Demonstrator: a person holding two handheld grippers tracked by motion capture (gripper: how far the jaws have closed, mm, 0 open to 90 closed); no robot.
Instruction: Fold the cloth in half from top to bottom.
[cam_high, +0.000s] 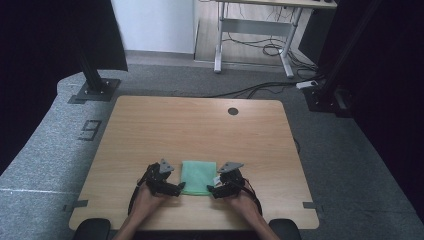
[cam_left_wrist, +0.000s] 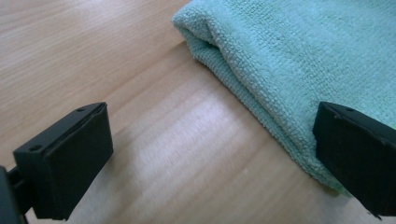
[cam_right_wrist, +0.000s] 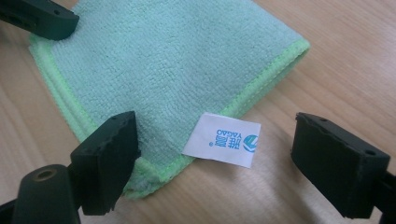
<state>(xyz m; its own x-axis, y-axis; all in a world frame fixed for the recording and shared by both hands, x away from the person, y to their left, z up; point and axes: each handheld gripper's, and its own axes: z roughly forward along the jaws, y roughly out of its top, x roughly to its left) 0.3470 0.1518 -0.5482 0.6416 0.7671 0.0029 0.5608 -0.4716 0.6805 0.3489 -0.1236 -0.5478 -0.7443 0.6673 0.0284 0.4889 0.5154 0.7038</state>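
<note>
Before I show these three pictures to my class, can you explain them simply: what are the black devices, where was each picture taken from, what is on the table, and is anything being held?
The black devices are hand-held two-jaw grippers, one in each of a person's hands. The high view looks down on the light wooden table; the left gripper and right gripper sit at either side of a folded, pale green microfibre cloth. The other two pictures come from cameras riding on each gripper, looking along its own jaws. The left gripper view shows the cloth's folded edge, with one jaw in front of it. The right gripper view shows the cloth's corner and its white sewn-in label between the jaws. Both grippers are open; nothing is held.
</note>
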